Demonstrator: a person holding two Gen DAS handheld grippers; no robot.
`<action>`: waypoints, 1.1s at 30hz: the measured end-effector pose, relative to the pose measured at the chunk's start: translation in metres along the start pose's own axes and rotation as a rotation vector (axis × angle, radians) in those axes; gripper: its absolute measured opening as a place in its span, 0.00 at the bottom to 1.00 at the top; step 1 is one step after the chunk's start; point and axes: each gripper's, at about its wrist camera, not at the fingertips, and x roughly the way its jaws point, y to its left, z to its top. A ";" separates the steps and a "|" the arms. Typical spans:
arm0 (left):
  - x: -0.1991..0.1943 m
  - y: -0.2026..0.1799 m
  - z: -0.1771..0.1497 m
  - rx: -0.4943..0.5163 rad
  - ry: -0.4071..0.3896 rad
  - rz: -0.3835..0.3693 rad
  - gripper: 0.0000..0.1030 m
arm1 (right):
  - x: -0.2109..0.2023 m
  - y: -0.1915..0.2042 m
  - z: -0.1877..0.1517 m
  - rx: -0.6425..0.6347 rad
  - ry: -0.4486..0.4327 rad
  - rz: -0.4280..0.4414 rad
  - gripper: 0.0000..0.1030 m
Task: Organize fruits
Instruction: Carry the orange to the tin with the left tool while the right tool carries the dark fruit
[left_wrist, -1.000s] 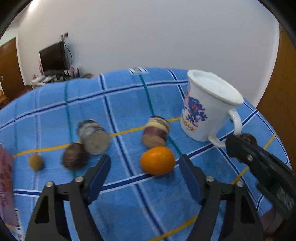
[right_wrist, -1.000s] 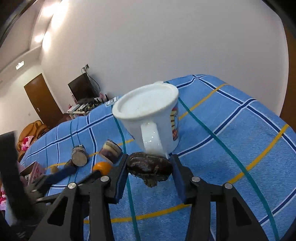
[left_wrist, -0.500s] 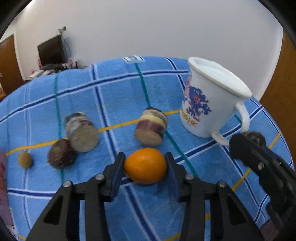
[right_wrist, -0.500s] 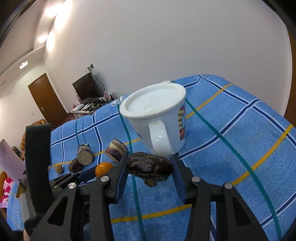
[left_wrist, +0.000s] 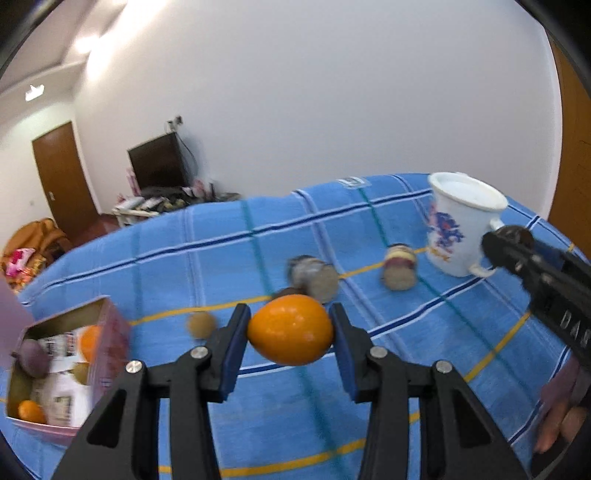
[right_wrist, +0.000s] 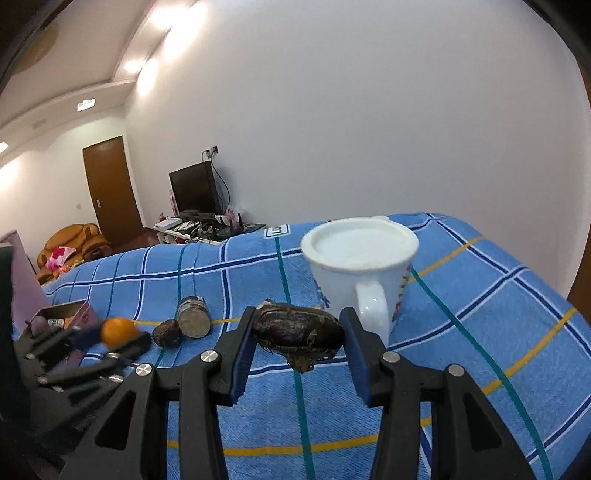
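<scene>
My left gripper (left_wrist: 290, 328) is shut on an orange (left_wrist: 290, 329) and holds it above the blue checked cloth; it also shows in the right wrist view (right_wrist: 118, 331). My right gripper (right_wrist: 298, 334) is shut on a dark wrinkled fruit (right_wrist: 299, 332) and holds it in the air in front of the white mug (right_wrist: 360, 269). A pink box (left_wrist: 62, 365) at the lower left holds several fruits. A small brown fruit (left_wrist: 201, 324) and a dark fruit (right_wrist: 168, 333) lie on the cloth.
Two jars lie on their sides on the cloth, one grey-lidded (left_wrist: 314, 277), one purple and cream (left_wrist: 400, 266). The white mug (left_wrist: 458, 225) stands at the right. The right gripper (left_wrist: 509, 240) reaches in from the right beside it. A TV and a door stand beyond.
My left gripper has lifted the orange off the cloth and swung left, so the pink box is now in view. My right gripper has risen a little with the dark fruit.
</scene>
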 end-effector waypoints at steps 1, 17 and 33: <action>-0.002 0.007 -0.001 -0.002 -0.006 0.009 0.44 | -0.002 0.001 0.000 -0.004 -0.009 -0.006 0.46; -0.026 0.084 -0.029 -0.027 -0.070 0.107 0.44 | -0.017 0.024 -0.006 -0.102 -0.056 -0.100 0.46; -0.044 0.110 -0.040 -0.023 -0.116 0.087 0.44 | -0.014 0.089 -0.028 -0.062 0.084 0.017 0.46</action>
